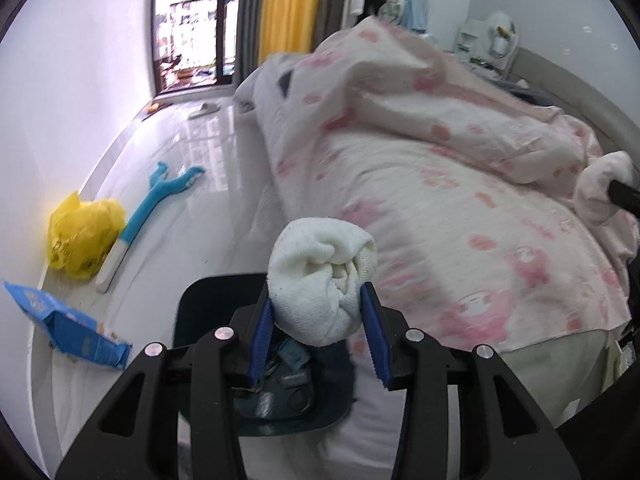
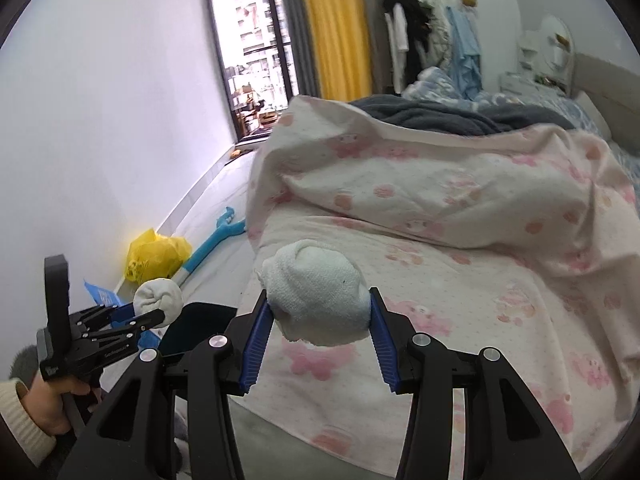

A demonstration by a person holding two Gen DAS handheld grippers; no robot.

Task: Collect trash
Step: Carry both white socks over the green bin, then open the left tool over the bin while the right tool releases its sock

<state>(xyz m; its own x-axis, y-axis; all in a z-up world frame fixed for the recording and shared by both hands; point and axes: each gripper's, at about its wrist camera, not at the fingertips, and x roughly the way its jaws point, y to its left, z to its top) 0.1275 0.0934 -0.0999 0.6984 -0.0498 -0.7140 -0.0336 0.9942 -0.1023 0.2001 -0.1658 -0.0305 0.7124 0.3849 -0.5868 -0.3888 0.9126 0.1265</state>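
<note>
My left gripper (image 1: 318, 294) is shut on a balled-up white cloth wad (image 1: 322, 280), held just above a dark bin (image 1: 196, 304) on the floor beside the bed; the bin holds some litter. The right wrist view shows that same left gripper (image 2: 156, 312) at lower left, in a person's hand, with its wad (image 2: 158, 298) over the bin (image 2: 200, 326). My right gripper (image 2: 319, 300) is shut on a second white cloth wad (image 2: 316, 296), above the bed's edge. That wad (image 1: 600, 184) also appears at the left wrist view's far right.
A yellow plastic bag (image 1: 82, 236), a torn blue packet (image 1: 72, 324) and a blue long-handled toy (image 1: 156, 208) lie on the glossy floor along the white wall. A bed with a pink-patterned quilt (image 1: 440, 200) fills the right. A slipper (image 1: 204, 110) lies near the window.
</note>
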